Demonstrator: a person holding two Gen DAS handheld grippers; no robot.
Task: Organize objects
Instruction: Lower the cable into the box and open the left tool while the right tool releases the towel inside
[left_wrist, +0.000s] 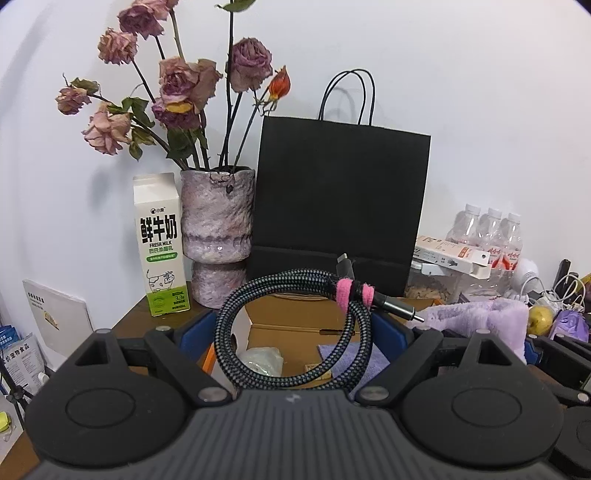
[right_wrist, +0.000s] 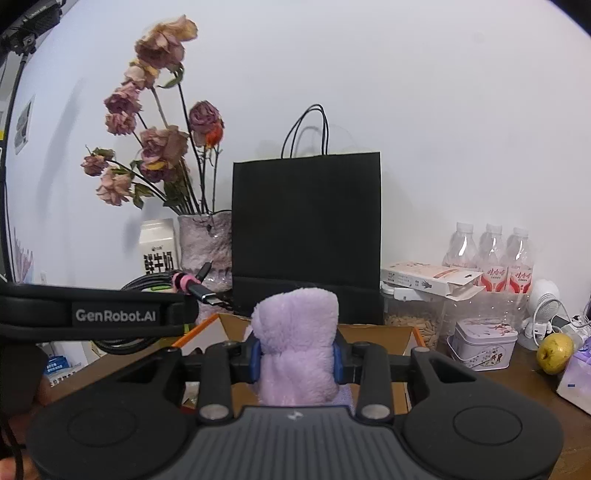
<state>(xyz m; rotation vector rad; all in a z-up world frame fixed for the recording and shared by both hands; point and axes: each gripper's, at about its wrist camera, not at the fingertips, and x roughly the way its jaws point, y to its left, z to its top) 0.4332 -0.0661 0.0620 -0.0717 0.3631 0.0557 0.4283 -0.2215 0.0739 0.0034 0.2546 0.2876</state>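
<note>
We see the left gripper (left_wrist: 297, 332) clenched on a coiled braided cable (left_wrist: 295, 328) bound by a pink strap (left_wrist: 345, 293), the coil spanning its wide-set jaws above an open cardboard box (left_wrist: 291, 332). The right gripper (right_wrist: 295, 356) grips a folded lilac plush towel (right_wrist: 297, 332) standing upright over the same box. At 12 o'clock stands a black paper bag (right_wrist: 306, 236); at 10 o'clock a vase (left_wrist: 218, 229) and a milk carton (left_wrist: 160, 243).
</note>
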